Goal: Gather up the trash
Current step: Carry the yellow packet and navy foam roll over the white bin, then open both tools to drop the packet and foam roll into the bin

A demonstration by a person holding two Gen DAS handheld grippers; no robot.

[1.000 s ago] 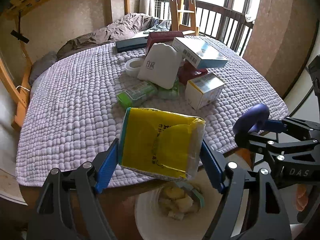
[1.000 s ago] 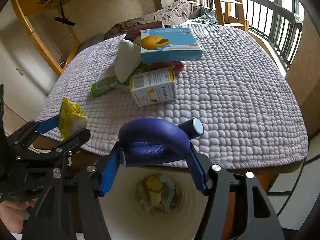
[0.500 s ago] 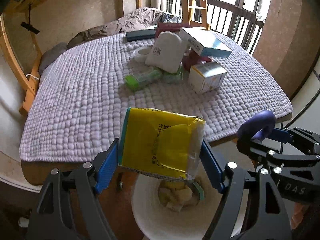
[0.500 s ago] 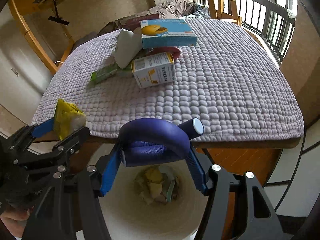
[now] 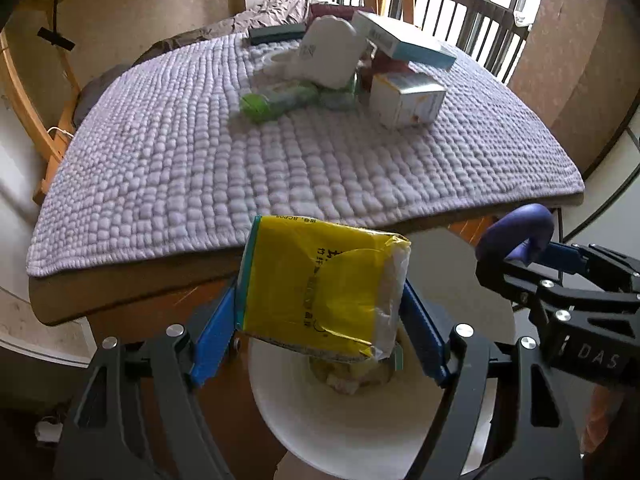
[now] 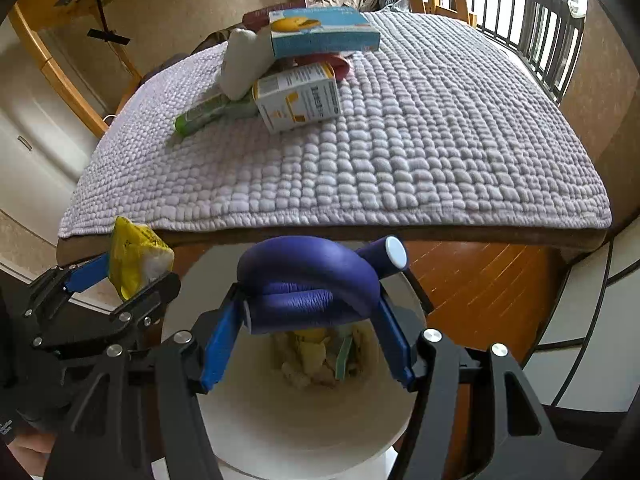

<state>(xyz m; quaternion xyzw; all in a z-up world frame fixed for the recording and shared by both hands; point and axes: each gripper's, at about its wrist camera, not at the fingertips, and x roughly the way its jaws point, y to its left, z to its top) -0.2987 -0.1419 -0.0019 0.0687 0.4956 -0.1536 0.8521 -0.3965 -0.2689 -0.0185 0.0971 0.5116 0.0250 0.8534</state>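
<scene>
My left gripper (image 5: pixel 320 320) is shut on a yellow tissue pack (image 5: pixel 320 292) and holds it over the white trash bin (image 5: pixel 340 432). It also shows in the right wrist view (image 6: pixel 138 260). My right gripper (image 6: pixel 308 320) is shut on a bent purple foam tube (image 6: pixel 308 280) above the same bin (image 6: pixel 256 420), which holds yellow and white scraps (image 6: pixel 316 356). The tube also shows in the left wrist view (image 5: pixel 516 232).
The table with a lilac quilted mat (image 6: pixel 400 140) is just beyond the bin. On it lie a white box (image 6: pixel 298 96), a blue box (image 6: pixel 320 32), a white pouch (image 5: pixel 330 54), a green pack (image 5: pixel 276 100) and a tape roll (image 5: pixel 280 58).
Both grippers have drawn back from the table and lowered over the bin, each with its item in its hold. The bin now fills more of both views.
</scene>
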